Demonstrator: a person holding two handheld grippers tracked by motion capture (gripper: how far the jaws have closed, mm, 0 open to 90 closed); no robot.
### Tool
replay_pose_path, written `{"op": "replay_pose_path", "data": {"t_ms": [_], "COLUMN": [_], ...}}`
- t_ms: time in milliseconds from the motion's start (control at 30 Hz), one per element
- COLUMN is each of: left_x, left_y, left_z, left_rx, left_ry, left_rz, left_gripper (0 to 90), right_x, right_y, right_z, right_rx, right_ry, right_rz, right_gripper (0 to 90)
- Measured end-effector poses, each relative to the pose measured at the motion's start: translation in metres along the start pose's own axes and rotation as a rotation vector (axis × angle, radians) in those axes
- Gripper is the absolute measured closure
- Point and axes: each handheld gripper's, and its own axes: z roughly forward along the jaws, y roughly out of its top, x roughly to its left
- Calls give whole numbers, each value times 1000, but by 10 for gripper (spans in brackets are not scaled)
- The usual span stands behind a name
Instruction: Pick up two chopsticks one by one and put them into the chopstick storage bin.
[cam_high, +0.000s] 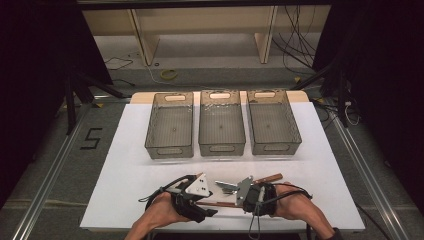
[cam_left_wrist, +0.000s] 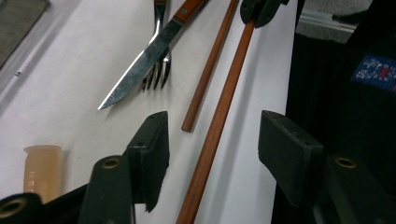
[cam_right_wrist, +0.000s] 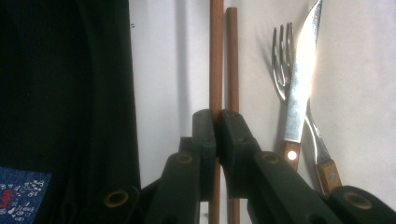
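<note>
Reddish-brown wood, the chopstick (cam_high: 220, 204) in the high view lies across the table's near edge between both hands, the left gripper (cam_high: 210, 200) and right gripper (cam_high: 239, 197) facing each other, though contact is hard to judge there. In the left gripper view, it runs lengthwise between spread jaws, untouched, its twin (cam_left_wrist: 210, 65) alongside. In the right gripper view, jaws pinch it, the stick pointing straight ahead, with the fork (cam_right_wrist: 282, 70) and knife (cam_right_wrist: 301, 74) off to the right.
</note>
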Motion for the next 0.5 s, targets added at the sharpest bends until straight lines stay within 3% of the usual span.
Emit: {"op": "replay_pose_path", "data": {"t_ms": [500], "left_x": [-5], "left_y": [4], "left_z": [10], "left_rx": [59], "left_ry": [-25], "left_rz": [66], "left_gripper": [662], "right_x": [5], "right_y": [5], "right_z": [0], "right_rx": [3], "right_ry": [8], "right_rz": [-26], "right_gripper": [853]}}
